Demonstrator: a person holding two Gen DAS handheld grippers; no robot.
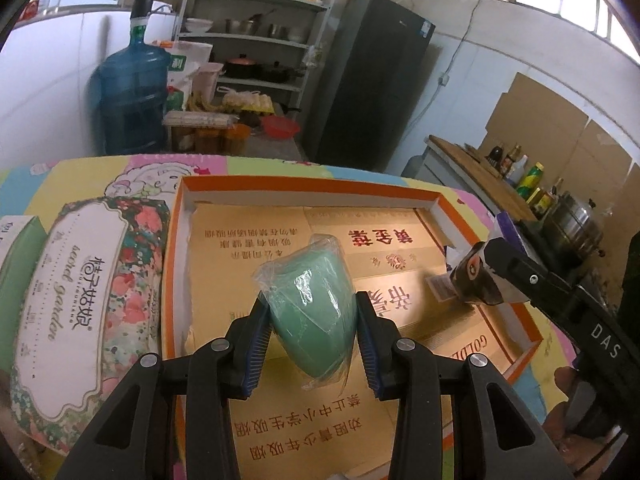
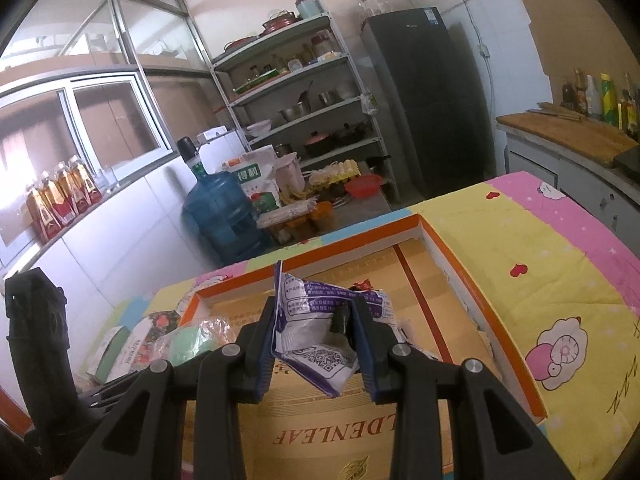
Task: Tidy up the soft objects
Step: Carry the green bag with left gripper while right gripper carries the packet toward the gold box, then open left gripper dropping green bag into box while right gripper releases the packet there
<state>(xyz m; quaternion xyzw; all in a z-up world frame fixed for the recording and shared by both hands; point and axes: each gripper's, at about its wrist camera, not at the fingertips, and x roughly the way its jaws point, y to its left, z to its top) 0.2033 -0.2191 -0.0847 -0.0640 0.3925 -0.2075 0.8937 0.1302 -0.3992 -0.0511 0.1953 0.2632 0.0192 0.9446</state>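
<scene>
Left wrist view first: the left tool [image 1: 316, 320] is clamped on a mint-green soft bundle in clear film [image 1: 314, 300], holding it over the open orange-rimmed box [image 1: 304, 186]. That box sits on the counter under a patchwork cartoon cloth [image 1: 68, 176], and nothing loose lies in it yet; only flat golden cartons line its floor. So the sorting looks early, with the first two items only now arriving. Still outside, by the counter's left edge, lies a floral tissue pack [image 1: 80, 288], and a green-and-white pack [image 1: 16, 248] is just beyond it. The floral pack reads "secret garden" beside Chinese characters. The cartons carry red Chinese print, upside down here. At right, the other tool's black arm shows "DAS".

Over to the right wrist view: the right tool [image 2: 316, 344] pinches a crumpled white-and-purple packet [image 2: 316, 332] above the same box, near its far-left corner. A QR code is plain on the packet; its small print is unreadable. The carton below spells "DENLEAF", its first letters hidden. The green bundle shows at lower left. Both pieces remain unreleased, by the look of it.
</scene>
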